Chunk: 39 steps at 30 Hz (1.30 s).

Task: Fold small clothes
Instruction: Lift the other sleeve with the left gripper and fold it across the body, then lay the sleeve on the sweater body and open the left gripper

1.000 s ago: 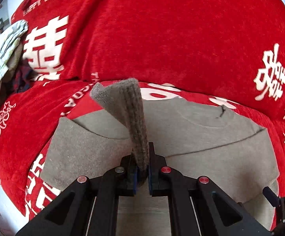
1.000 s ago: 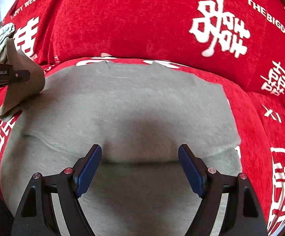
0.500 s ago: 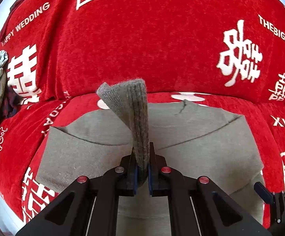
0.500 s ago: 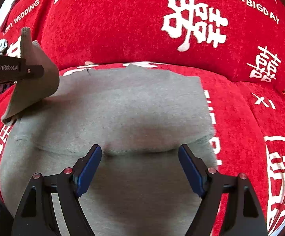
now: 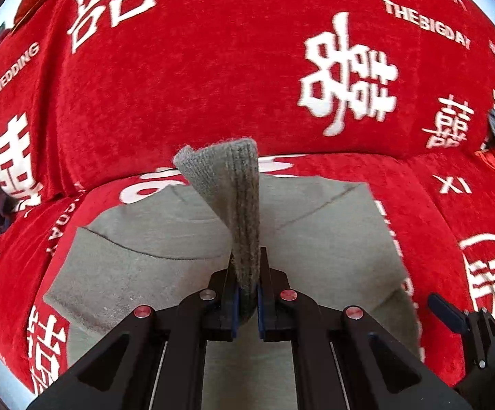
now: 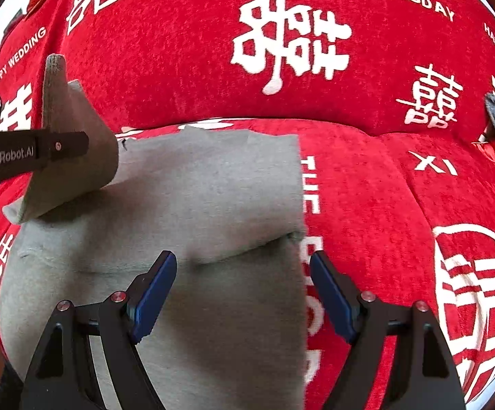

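The left gripper (image 5: 247, 302) pinches a ribbed cuff (image 5: 237, 184) of the grey garment (image 6: 213, 198) lying flat on the red cover (image 6: 367, 205), the right gripper (image 6: 242, 290) hovers spread and empty above it, so the sleeve could slip free or drag the body crooked.

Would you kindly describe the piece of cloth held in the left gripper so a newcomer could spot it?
On the red sofa cover with white lettering lies a flat grey knit garment. Its ribbed cuff end rises from the left gripper, pinched between shut jaws: the only grey cloth lifted off the cushion.
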Each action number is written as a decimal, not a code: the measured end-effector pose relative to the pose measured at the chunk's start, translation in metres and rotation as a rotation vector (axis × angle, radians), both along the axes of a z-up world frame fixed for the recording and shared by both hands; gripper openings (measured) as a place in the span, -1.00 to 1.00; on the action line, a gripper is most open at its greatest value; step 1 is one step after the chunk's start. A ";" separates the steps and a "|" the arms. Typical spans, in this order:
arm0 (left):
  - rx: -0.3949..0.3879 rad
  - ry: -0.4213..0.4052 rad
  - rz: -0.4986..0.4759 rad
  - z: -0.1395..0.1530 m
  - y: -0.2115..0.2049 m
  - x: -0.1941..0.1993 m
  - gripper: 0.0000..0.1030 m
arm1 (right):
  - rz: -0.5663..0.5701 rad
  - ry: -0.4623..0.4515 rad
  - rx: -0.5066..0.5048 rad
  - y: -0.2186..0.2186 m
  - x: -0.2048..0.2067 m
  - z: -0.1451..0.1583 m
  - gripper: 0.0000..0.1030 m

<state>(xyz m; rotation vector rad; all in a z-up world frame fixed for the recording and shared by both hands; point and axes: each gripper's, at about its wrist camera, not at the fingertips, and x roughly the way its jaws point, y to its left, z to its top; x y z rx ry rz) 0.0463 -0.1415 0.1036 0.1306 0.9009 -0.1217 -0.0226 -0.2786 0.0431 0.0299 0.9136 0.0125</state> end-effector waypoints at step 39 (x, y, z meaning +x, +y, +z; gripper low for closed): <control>-0.207 0.204 -0.188 -0.063 -0.047 -0.002 -0.83 | -0.091 0.018 -0.009 -0.049 -0.012 0.003 0.61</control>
